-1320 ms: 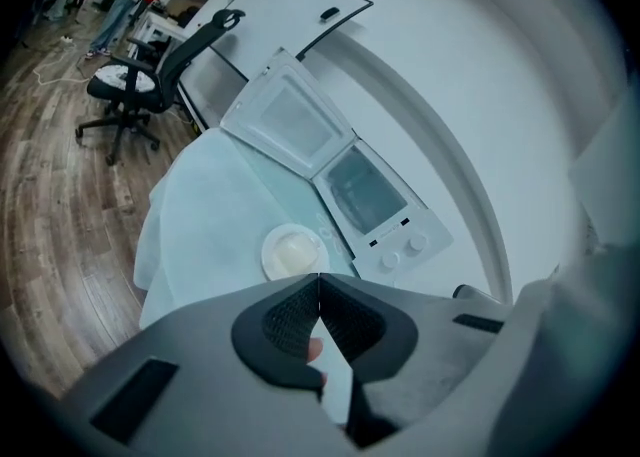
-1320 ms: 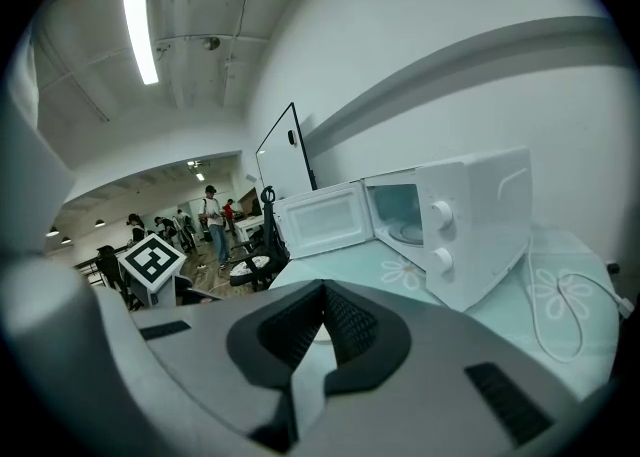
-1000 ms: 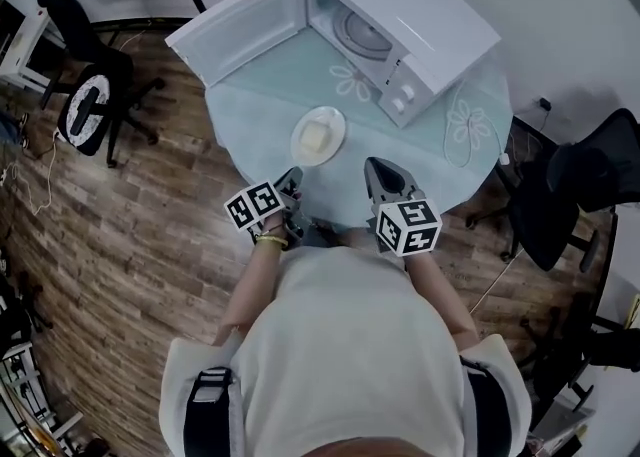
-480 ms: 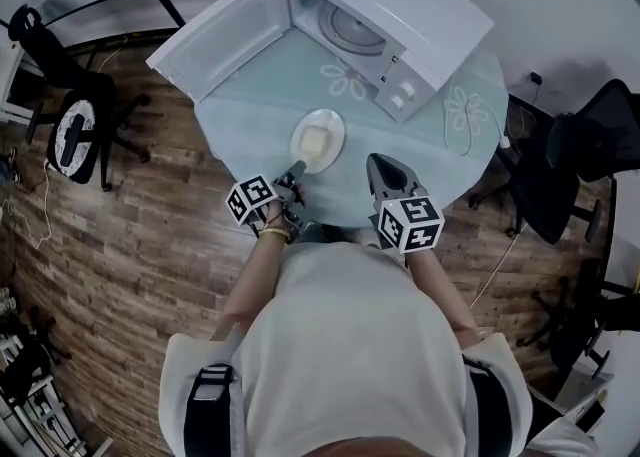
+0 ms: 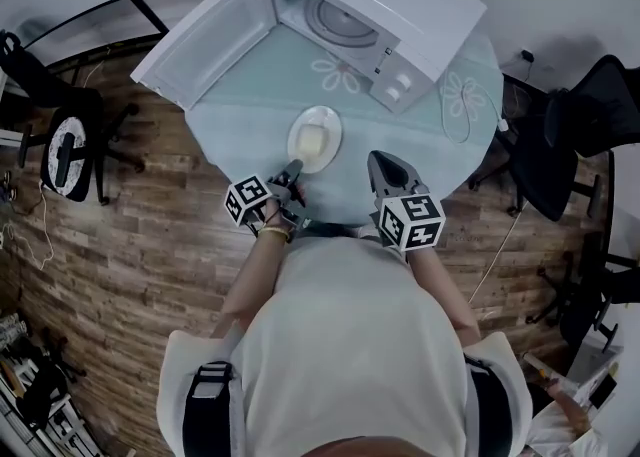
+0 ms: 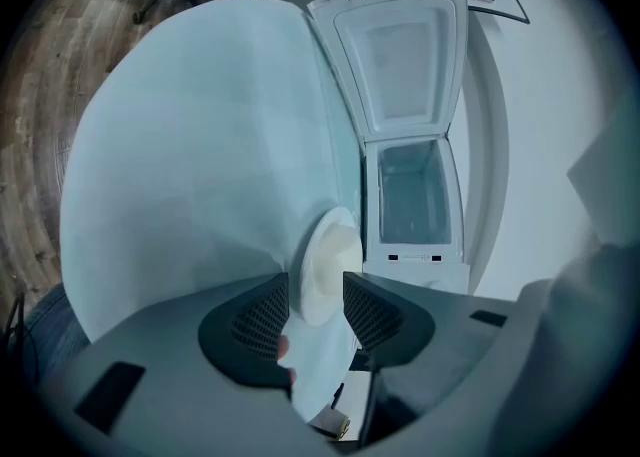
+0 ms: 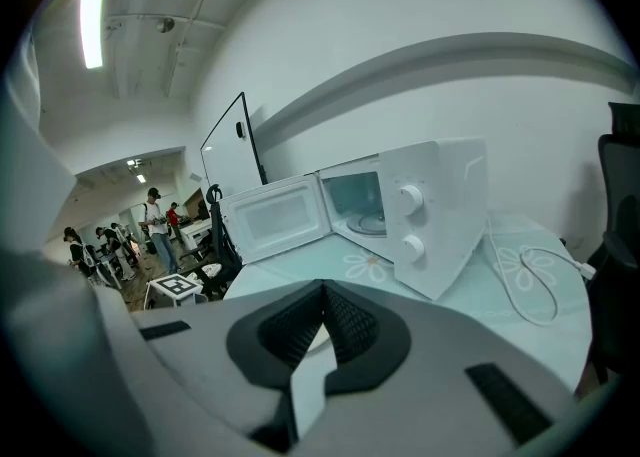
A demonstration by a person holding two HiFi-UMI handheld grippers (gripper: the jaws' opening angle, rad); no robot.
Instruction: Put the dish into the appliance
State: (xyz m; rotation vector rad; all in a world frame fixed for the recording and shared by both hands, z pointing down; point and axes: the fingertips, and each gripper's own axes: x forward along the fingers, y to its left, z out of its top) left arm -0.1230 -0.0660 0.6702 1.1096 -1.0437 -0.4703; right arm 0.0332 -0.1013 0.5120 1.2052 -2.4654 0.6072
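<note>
The white round shallow dish (image 5: pixel 314 138) sits on the pale blue-green round tabletop (image 5: pixel 240 110), close to its near edge and directly ahead of the left hand-held gripper (image 5: pixel 293 170). In the left gripper view the jaws are opening: the ribbed pads stand apart on either side of the dish's near rim (image 6: pixel 325 270), which reaches in between their tips, and neither pad presses on it. The dish is round, so no axis favours one approach over another; what counts is that its near rim faces this hand-held gripper squarely

Beyond the dish, along much the same line, stands the white boxy microwave oven (image 5: pixel 400 5), its door swung wide to the left and its cavity with the round turntable exposed. The dish lies between the left hand-held gripper and that opening, well apart from it

The right hand-held gripper (image 5: pixel 383 160) hovers over the tabletop's near edge to the right of the dish, jaws closed together with nothing in them. It is the farther of the two, so the pick-up looks to fall to the left one
</note>
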